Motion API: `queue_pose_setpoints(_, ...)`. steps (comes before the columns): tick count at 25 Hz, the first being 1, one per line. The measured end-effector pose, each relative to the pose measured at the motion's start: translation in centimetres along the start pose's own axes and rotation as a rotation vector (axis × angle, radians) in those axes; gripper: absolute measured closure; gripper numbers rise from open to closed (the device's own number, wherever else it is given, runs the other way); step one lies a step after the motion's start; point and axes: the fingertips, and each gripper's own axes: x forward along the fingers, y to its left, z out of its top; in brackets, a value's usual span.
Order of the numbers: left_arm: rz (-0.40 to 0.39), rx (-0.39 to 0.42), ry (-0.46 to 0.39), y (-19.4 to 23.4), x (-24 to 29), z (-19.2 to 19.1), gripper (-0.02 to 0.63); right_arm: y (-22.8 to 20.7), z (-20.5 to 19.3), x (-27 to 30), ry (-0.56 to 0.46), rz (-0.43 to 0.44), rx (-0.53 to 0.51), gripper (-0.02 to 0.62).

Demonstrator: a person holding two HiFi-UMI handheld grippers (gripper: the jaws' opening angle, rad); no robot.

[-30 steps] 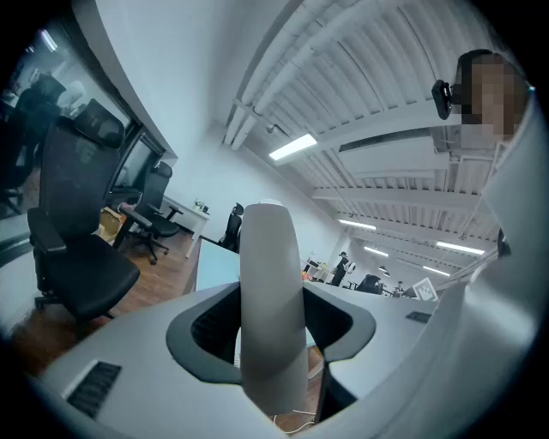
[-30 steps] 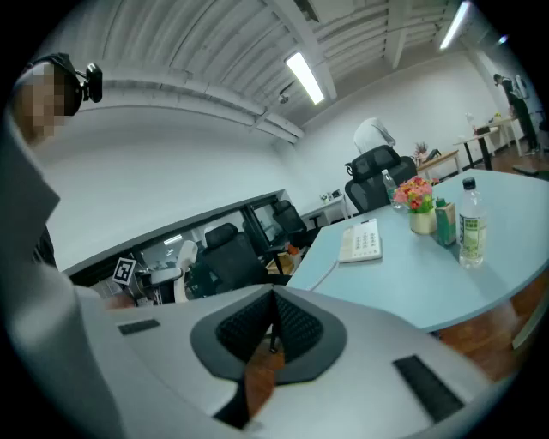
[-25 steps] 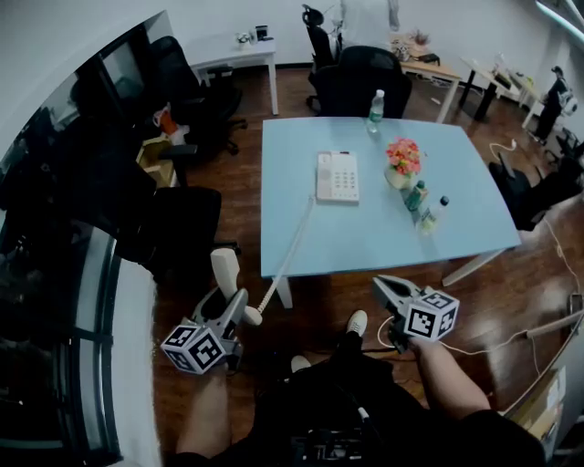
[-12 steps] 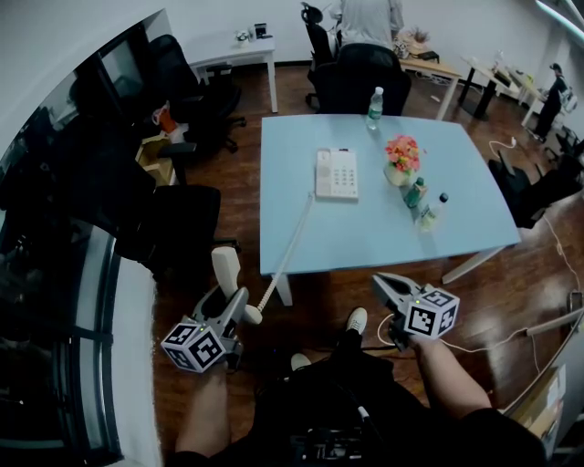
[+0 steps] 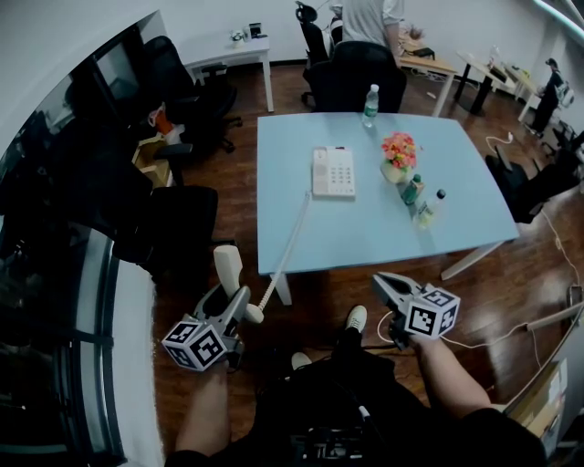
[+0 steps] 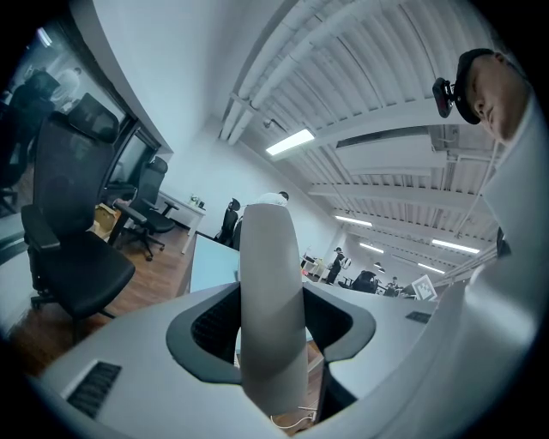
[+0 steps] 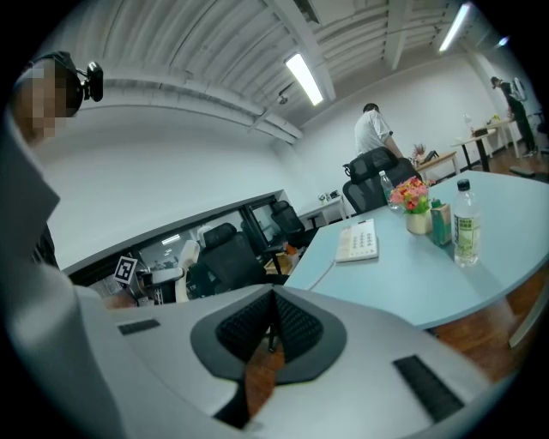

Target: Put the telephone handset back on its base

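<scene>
The cream handset (image 5: pixel 226 267) stands upright between the jaws of my left gripper (image 5: pixel 239 303), low at the left, off the table's near left corner. In the left gripper view the handset (image 6: pixel 270 291) fills the middle, and my left gripper (image 6: pixel 273 347) is shut on it. Its coiled cord (image 5: pixel 287 244) runs up over the table edge to the white telephone base (image 5: pixel 333 172), which lies with its keypad up on the pale blue table (image 5: pixel 365 233). My right gripper (image 5: pixel 383 286) hangs shut and empty in front of the table; from my right gripper (image 7: pixel 273 327) the base (image 7: pixel 358 241) lies ahead.
A vase of flowers (image 5: pixel 399 157), a green bottle (image 5: pixel 412 193) and two clear bottles (image 5: pixel 429 212) (image 5: pixel 370 103) stand right of and behind the base. Black office chairs (image 5: pixel 178 228) crowd the left side. A person (image 5: pixel 365 18) stands at the far desks.
Both grippers and the handset stay where they were. The person at the far desk has come further into view, and the table sits slightly higher and further left in the head view.
</scene>
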Motion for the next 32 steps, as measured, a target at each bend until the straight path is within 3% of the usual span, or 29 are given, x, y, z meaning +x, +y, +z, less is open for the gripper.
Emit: queue_pose_setpoints(32, 0.004, -0.037, 0.023, 0.9, 1.2, -1.1, 0.391, 0.2, 0.5, 0.4, 0.012, 0.000, 0.017, 0.577)
